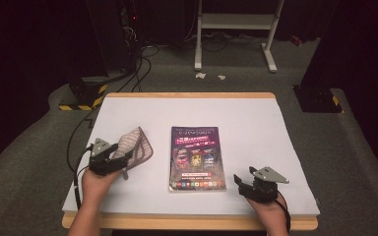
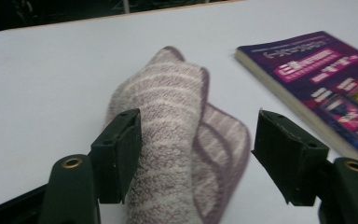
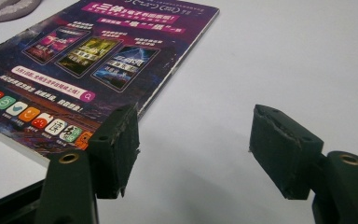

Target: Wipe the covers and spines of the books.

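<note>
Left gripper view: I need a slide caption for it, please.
Open left gripper straddling a folded striped towel on the white table, purple book alongside.

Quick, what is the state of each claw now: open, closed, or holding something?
Left claw: open, the striped towel lies between its jaws, not clamped.
Right claw: open, holding nothing, beside the book.

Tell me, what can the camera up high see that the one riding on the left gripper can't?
The high view alone takes in the right gripper, both of the person's hands, the whole table and the floor with cables behind it. The left gripper view alone gives a close look between its own open jaws: the left pad touches the striped cloth, the right one stands apart. Both show the cloth and the purple book.
</note>
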A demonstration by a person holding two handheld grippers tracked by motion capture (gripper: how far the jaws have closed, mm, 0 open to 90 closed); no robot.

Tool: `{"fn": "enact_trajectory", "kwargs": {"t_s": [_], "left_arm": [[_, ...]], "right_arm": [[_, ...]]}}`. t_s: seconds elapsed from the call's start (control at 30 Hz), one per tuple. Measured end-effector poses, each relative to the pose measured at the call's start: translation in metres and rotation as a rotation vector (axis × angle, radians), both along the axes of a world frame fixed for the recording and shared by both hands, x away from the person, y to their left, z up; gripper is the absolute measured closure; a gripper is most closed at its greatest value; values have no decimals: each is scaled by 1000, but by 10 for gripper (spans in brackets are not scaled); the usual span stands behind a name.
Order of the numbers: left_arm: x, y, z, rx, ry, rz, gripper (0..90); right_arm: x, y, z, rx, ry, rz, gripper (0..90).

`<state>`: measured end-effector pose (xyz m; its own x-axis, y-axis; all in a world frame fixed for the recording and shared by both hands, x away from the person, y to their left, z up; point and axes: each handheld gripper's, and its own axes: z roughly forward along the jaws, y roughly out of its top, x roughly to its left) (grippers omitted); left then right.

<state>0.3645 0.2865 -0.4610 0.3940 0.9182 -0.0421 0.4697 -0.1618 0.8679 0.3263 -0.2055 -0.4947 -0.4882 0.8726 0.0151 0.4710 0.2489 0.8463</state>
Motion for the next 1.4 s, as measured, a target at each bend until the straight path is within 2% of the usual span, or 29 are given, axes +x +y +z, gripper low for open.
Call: {"fn": "enact_trajectory", "kwargs": {"t_s": [0.07, 0.23, 0.37, 0.4, 0.63, 0.83, 1.0, 1.4], "left_arm": [[-3, -5, 3, 17, -17, -13, 347], [-8, -16, 10, 7, -39, -50, 345], [-11, -28, 12, -7, -37, -94, 349], [-11, -31, 12, 2, -35, -101, 350], [-12, -50, 4, 25, -20, -160, 353], [-12, -59, -3, 11, -2, -193, 344], [-13, -67, -7, 18, -9, -217, 334], [-13, -79, -16, 24, 14, -262, 300]], "right_arm": [[0, 0, -1, -2, -2, 3, 341], [0, 2, 0, -5, -6, 10, 341], [-1, 4, 1, -5, -7, 17, 341], [-1, 5, 1, -4, -8, 18, 341], [-1, 5, 1, -8, -7, 18, 342], [-2, 6, 2, -5, -9, 17, 348], [-3, 5, 3, -3, -10, 11, 354], [-4, 9, 1, -18, -3, 25, 386]]}}
